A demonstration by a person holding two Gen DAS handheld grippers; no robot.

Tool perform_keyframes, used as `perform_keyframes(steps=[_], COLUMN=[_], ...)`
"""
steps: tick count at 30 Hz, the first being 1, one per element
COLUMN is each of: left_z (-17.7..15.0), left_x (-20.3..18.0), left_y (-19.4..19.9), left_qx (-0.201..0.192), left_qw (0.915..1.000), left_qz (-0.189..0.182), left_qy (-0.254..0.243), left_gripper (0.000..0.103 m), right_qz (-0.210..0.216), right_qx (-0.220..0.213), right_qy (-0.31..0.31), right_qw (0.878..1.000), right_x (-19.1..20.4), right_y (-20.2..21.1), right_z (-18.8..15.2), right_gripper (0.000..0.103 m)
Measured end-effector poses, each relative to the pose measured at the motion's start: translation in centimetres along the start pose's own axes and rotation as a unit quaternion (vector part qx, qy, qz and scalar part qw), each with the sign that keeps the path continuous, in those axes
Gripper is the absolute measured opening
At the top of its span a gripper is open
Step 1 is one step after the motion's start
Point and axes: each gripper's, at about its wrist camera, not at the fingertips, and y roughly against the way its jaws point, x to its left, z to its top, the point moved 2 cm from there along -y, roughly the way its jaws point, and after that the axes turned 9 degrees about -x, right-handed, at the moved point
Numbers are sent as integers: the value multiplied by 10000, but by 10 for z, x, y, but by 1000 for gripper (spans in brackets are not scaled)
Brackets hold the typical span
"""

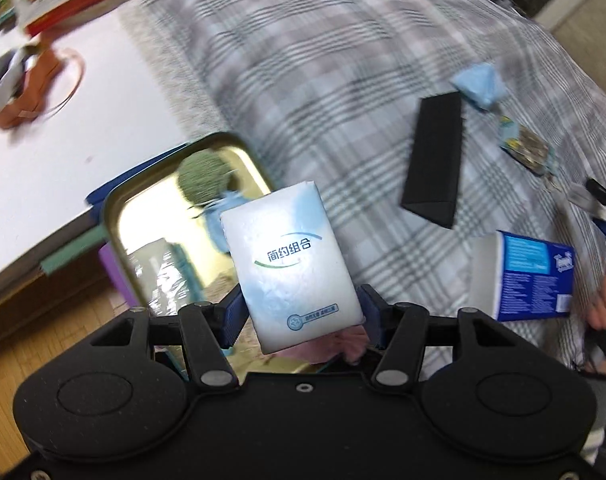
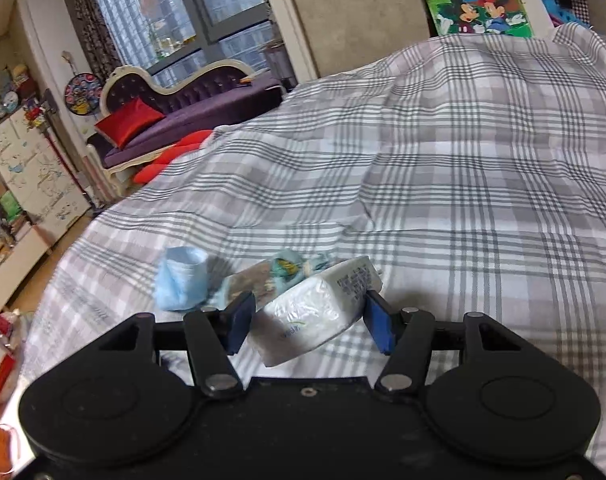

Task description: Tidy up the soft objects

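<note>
On the plaid bedspread (image 1: 343, 80) I see a black box (image 1: 433, 160) and blue cloth (image 1: 479, 84). My left gripper (image 1: 301, 314), pointing steeply down, clamps a tissue pack (image 1: 291, 264) above the gold tin (image 1: 151, 232). My right gripper (image 2: 309, 320) pinches another pack (image 2: 315, 308).

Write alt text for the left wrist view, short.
The left hand-held gripper grips a white tissue pack above an open gold tin at the edge of a plaid-covered bed. On the bed lie a black box, a blue cloth and a blue-and-white tissue pack; the picture is motion-blurred.
</note>
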Motion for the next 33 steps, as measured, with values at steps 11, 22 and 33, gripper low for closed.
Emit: perform_keyframes(steps=[11, 22, 33], left_z=[-19, -24, -11], left_x=[67, 89, 99], left_y=[-16, -43, -73], left_qx=[-137, -116, 56], left_qw=[9979, 9949, 9923], left_qz=[343, 307, 398], left_qy=[530, 956, 1170], left_gripper=[55, 55, 55], right_qz=[1363, 2408, 2726], right_qx=[746, 2109, 2706], right_qy=[475, 1491, 2592], right_qw=[9867, 9356, 8861], right_x=[76, 153, 202], right_y=[80, 120, 148], right_z=[-17, -115, -202], right_gripper=[59, 59, 59])
